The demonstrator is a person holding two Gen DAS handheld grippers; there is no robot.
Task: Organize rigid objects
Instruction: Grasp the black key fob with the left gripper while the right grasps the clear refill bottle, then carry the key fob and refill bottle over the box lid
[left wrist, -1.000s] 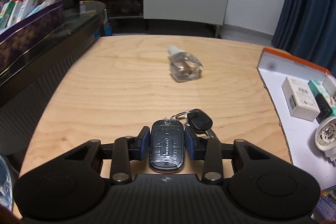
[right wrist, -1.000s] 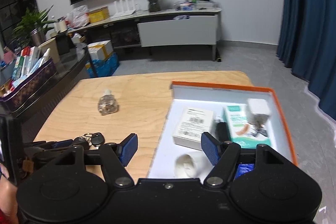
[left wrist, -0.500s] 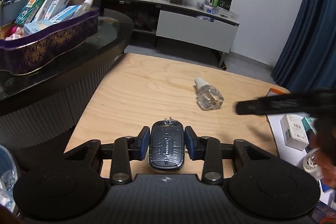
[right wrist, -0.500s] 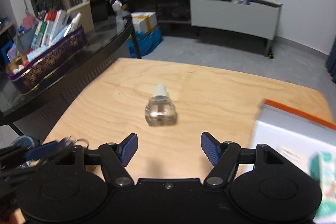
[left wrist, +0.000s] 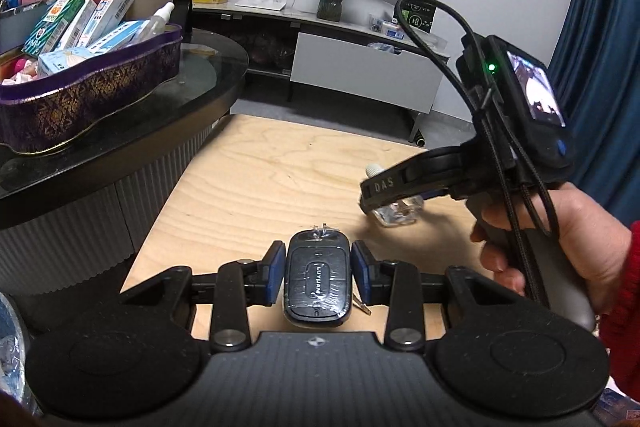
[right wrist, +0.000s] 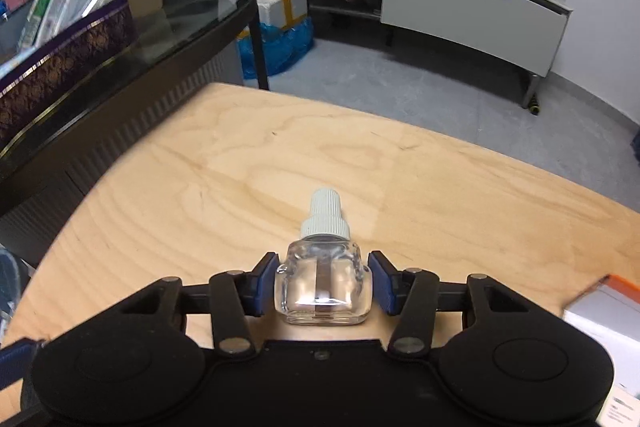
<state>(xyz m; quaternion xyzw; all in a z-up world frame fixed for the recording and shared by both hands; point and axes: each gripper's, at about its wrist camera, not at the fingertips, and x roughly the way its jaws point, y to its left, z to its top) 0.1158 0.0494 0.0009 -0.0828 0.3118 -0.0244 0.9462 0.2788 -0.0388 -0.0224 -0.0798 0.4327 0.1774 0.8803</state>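
- Left tool [left wrist: 318, 277] low in the centre of the left wrist view, blue pads pinching a dark key fob [left wrist: 318, 283] by its two long sides, above the near edge of the wooden desk [left wrist: 256, 187].
- A little metal showing under the fob's right side, probably a key; too hidden to be sure.
- Right tool [right wrist: 323, 285] low in the centre of the right wrist view, a small clear bottle [right wrist: 323, 287] between its blue pads, white ribbed cap pointing away toward mid-frame.
- Right jaws closing; left pad against the glass, right pad at the glass or a hair off it.
- Bottle lying on the desk, right of centre in the left wrist view and largely covered there by the right tool's black finger.
- A hand [left wrist: 568, 239] with a red sleeve at the right edge of the left wrist view, wrapped round the right tool's grip.
- Purple tin [left wrist: 80, 95] with gold pattern at upper left, on a dark glass-topped table, packed with upright cartons and a spray bottle.
- Corner of an orange-rimmed white box [right wrist: 608, 301] at lower right of the right wrist view; contents barely in view.
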